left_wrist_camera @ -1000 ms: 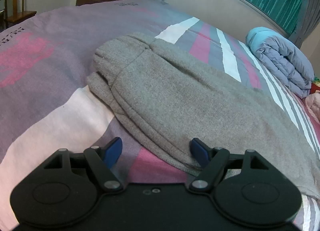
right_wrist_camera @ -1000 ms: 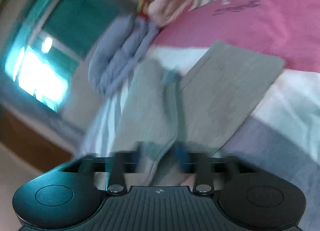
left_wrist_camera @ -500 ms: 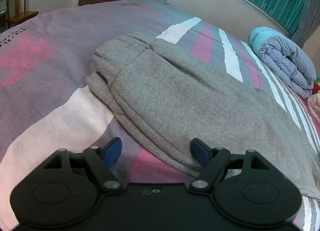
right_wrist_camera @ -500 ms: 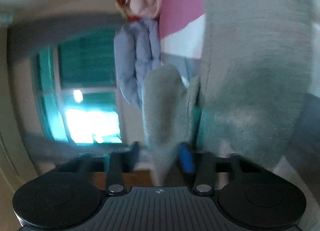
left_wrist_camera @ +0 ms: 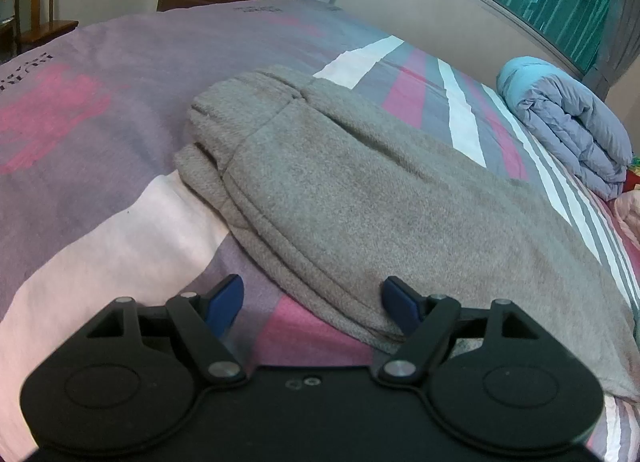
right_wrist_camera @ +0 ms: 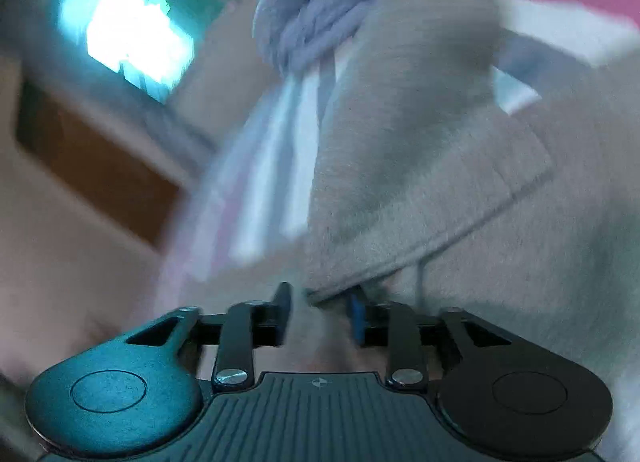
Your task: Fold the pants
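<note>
Striped bedsheet (left_wrist_camera: pixel 100 221) carries fuzzy grey knit pants (left_wrist_camera: pixel 360 201), folded lengthwise. Left gripper (left_wrist_camera: pixel 312 302) gapes wide at their near edge; right gripper (right_wrist_camera: pixel 320 314) pinches a blurred cuff.

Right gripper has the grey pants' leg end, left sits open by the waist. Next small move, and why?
Probably carry the right gripper on toward the waistband and lay the cloth down there. Its fingers are closed on a fold of the grey pants, lifted off the bed in a blurred view. The left gripper is open at the near edge, holding nothing, so it can steady that edge.
</note>
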`<state>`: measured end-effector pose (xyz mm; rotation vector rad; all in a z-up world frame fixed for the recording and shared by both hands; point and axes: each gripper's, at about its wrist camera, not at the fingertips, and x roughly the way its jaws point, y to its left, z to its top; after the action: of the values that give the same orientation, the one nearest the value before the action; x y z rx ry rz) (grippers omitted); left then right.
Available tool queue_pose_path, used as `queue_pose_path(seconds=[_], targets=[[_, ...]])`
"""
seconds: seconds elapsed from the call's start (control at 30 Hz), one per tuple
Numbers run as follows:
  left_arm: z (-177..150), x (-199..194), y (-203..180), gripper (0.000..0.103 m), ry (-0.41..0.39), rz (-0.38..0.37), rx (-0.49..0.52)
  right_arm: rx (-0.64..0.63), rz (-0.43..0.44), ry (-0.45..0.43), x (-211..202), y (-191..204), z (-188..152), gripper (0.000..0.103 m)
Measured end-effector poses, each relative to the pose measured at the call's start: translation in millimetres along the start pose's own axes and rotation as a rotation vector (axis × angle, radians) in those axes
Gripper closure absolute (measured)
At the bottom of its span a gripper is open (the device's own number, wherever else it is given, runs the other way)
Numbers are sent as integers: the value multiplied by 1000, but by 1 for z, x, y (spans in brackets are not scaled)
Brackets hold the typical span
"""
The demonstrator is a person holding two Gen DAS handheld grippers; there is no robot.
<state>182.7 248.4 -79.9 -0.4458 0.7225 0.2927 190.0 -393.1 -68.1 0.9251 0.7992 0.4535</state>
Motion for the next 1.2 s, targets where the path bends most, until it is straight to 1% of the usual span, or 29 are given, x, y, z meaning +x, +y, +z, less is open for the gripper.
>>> queue_pose_path(seconds=[0.03,0.1,0.13,0.17,0.23,0.27,0.37,0.43,0.47,0.5,0.53,0.57,0.6,0.63,0.67,0.7,0.77,0.83,0.87,0.9,0.93,0.97,1.0,1.03,1.07,1.13,1.2], targets=[[0,0,0,32,-1,-1,2,59,33,-47,-12,-5,-2,53],[0,0,0,32,-4,-2,4,125,49,-162,-39,-15,-10,51],[-1,0,0,32,-7,-3,5,165,45,-206,-49,-24,-11,51],[-1,0,1,32,-9,-4,6,209,19,-229,-55,-34,-12,52],[-1,0,1,32,-11,-6,6,266,-20,-228,-53,-50,-10,52],[-2,0,1,32,-12,-6,5,286,-23,-224,-50,-54,-11,52],[-1,0,1,32,-10,-6,4,351,-6,-258,-35,-61,-7,52],[-1,0,1,31,-6,-1,3,421,41,-285,-26,-67,0,52],[-1,0,1,31,-5,-1,3,442,36,-293,-25,-68,3,70],[-1,0,1,31,-5,-1,3,440,8,-293,-22,-63,11,90],[-1,0,1,31,-5,-1,4,421,-10,-279,-21,-57,17,99],[-1,0,1,31,-6,-2,5,372,-33,-273,-20,-43,22,99],[-1,0,1,31,-7,-3,5,296,-48,-285,-18,-25,28,99],[-1,0,1,31,-8,-4,6,219,-38,-325,-23,-4,38,99],[-2,0,1,31,-9,-5,5,156,-22,-381,-40,13,39,99],[-2,0,2,31,-11,-6,5,114,-25,-427,-58,22,39,99],[-3,0,2,31,-16,-9,2,36,-104,-515,-99,33,40,99],[-4,0,2,31,-19,-9,5,-23,-248,-555,-131,25,34,99],[-4,0,2,31,-20,-8,6,-35,-323,-534,-143,11,29,99],[-5,0,2,31,-20,-9,6,-6,-392,-485,-147,-6,27,99],[-5,-1,2,31,-21,-8,7,39,-442,-418,-147,-25,25,99],[-5,-1,2,31,-20,-8,7,95,-443,-365,-149,-45,22,99],[-4,-1,2,31,-18,-8,6,126,-416,-355,-152,-54,19,99],[-3,-1,2,31,-15,-7,5,149,-385,-370,-154,-58,16,99],[-3,-2,2,31,-11,-6,4,160,-376,-385,-158,-58,13,99],[-1,-1,2,31,-6,-5,4,135,-387,-391,-161,-48,6,99],[0,-1,2,31,-4,-5,5,137,-366,-403,-142,-39,25,99]])
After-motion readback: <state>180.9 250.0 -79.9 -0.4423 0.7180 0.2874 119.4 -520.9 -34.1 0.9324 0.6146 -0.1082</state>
